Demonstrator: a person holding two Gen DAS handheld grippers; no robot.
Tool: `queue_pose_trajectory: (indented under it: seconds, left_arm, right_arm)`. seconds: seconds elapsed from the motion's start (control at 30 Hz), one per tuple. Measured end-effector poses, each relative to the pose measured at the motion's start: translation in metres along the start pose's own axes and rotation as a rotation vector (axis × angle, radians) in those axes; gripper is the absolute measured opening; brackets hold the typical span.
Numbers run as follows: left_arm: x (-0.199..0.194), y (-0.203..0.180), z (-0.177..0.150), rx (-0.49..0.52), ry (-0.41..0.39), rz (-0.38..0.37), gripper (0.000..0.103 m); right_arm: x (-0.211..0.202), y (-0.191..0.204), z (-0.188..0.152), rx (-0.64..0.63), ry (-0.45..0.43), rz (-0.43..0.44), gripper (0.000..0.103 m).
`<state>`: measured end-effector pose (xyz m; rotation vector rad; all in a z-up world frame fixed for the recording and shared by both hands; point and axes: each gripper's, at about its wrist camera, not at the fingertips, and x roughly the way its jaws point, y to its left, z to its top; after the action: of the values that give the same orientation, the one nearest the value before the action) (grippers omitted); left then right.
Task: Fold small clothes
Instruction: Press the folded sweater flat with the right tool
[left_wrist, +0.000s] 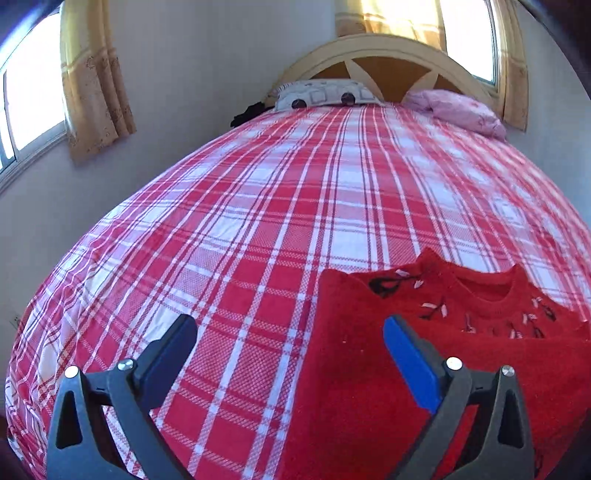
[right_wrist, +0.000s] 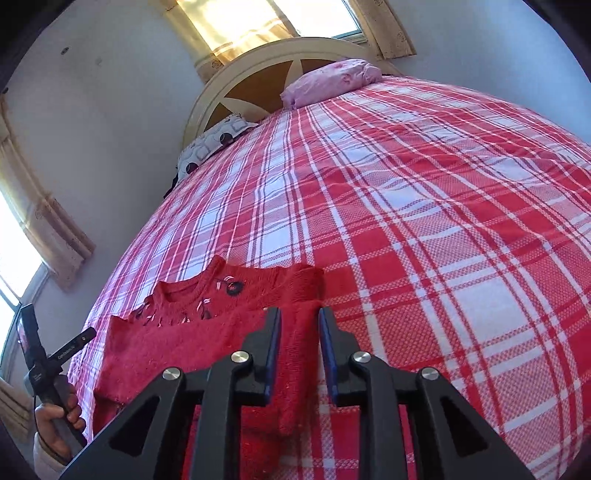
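1. The sweater lies flat on the bed, collar away from the jaws, placed for folding.
2. Right gripper: jaws slightly parted, released, over the sweater's folded right edge; the fabric lies below them, ungripped.
3. Left gripper: jaws wide, released, above the sweater's left edge, apparently clear of the fold.

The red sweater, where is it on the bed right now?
The red sweater lies flat on the plaid bedspread at the foot end, far from the pillows, with the right gripper over its right edge.
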<state>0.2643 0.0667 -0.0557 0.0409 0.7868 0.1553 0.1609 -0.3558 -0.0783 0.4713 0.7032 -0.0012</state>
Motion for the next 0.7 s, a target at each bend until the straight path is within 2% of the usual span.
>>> queue_pose_trajectory:
  seconds: [0.1, 0.17, 0.23, 0.3, 0.33, 0.37, 0.47, 0.53, 0.63, 0.7]
  left_arm:
    - [0.017, 0.001, -0.005, -0.009, 0.029, 0.038, 0.102]
    - [0.029, 0.013, -0.011, -0.051, 0.056, 0.08, 0.101]
    - [0.039, 0.028, -0.017, -0.1, 0.077, 0.116, 0.101]
    - [0.053, 0.039, -0.023, -0.115, 0.125, 0.165, 0.096]
    - [0.062, 0.047, -0.025, -0.159, 0.171, 0.122, 0.095]
    - [0.065, 0.055, -0.025, -0.199, 0.181, 0.087, 0.096]
    - [0.068, 0.056, -0.022, -0.194, 0.18, 0.113, 0.096]
    - [0.067, 0.055, -0.021, -0.186, 0.173, 0.117, 0.096]
    - [0.064, 0.06, -0.02, -0.2, 0.18, 0.068, 0.095]
    - [0.057, 0.063, -0.019, -0.193, 0.167, 0.061, 0.095]
  right_arm:
    - [-0.003, -0.003, -0.003, -0.031, -0.012, -0.048, 0.022]
    - [-0.003, -0.006, -0.008, -0.046, 0.0, -0.067, 0.021]
    - [0.0, -0.008, -0.011, -0.052, 0.016, -0.062, 0.021]
    - [0.005, -0.005, -0.013, -0.057, 0.023, -0.038, 0.021]
    - [0.008, -0.003, -0.014, -0.059, 0.025, -0.018, 0.021]
    - [0.012, 0.001, -0.015, -0.064, 0.033, 0.0, 0.021]
    - [0.033, 0.017, -0.022, -0.099, 0.084, 0.02, 0.021]
    - [0.038, 0.027, -0.023, -0.152, 0.064, -0.025, 0.021]
    - [0.033, 0.008, -0.017, -0.044, 0.055, 0.014, 0.021]
    - [0.024, -0.005, -0.014, 0.01, 0.044, 0.02, 0.021]
